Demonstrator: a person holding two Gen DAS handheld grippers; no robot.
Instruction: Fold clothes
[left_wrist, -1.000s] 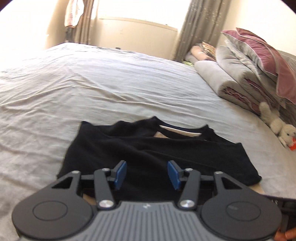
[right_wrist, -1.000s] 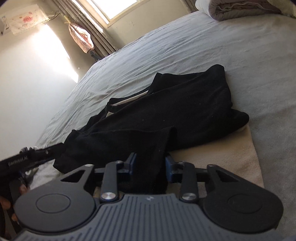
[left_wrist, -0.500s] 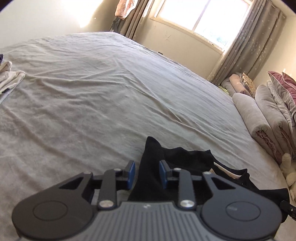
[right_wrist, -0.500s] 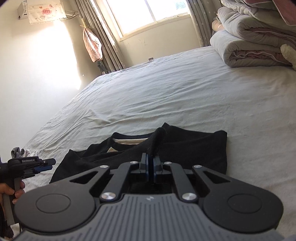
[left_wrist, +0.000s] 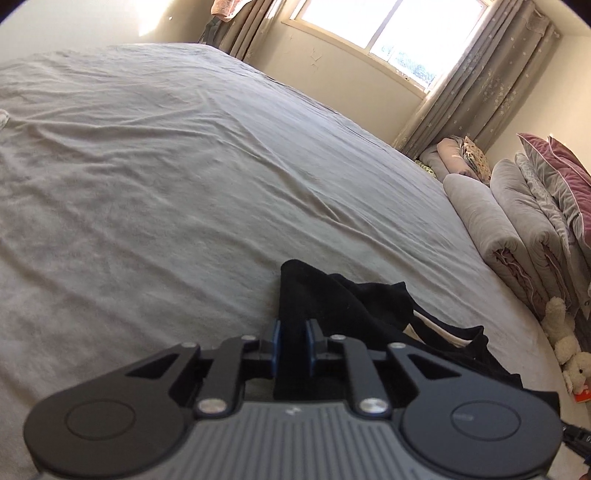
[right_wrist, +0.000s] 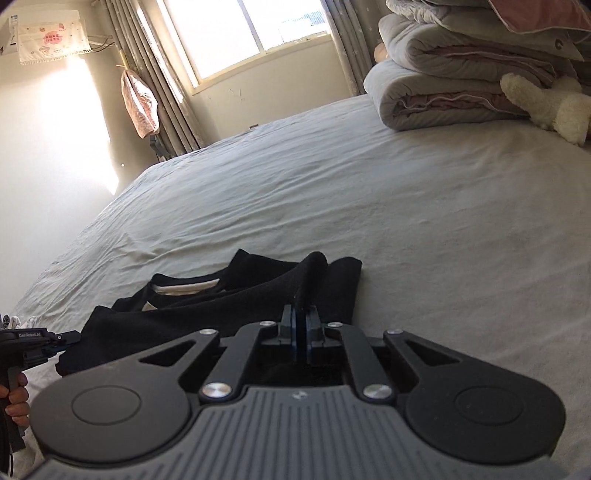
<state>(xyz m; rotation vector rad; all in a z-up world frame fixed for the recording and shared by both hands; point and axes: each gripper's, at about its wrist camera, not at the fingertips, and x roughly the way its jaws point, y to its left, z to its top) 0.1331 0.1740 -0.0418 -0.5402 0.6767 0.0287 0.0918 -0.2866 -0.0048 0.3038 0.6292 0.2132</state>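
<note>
A black shirt (left_wrist: 351, 306) with a pale neck lining lies rumpled on the grey bed sheet (left_wrist: 184, 184). My left gripper (left_wrist: 293, 334) has a raised fold of the shirt's left edge between its blue pads, and its jaws are closing on it. In the right wrist view the same shirt (right_wrist: 221, 299) stretches leftward. My right gripper (right_wrist: 301, 328) is shut on a lifted fold at the shirt's right side. The left gripper (right_wrist: 55, 338) shows at the left edge of that view, held by a hand (right_wrist: 14, 395).
Rolled grey quilts (left_wrist: 509, 229) and pink pillows (left_wrist: 565, 177) are stacked along the bed's right side, with a white plush toy (right_wrist: 546, 103) beside them. A window (right_wrist: 236, 33) and curtains stand behind the bed. Wide sheet stretches beyond the shirt.
Both grippers went from open around the shirt's near edge to closed on folds of it. The left one swung to the shirt's left corner; the right one lifted its fold.
</note>
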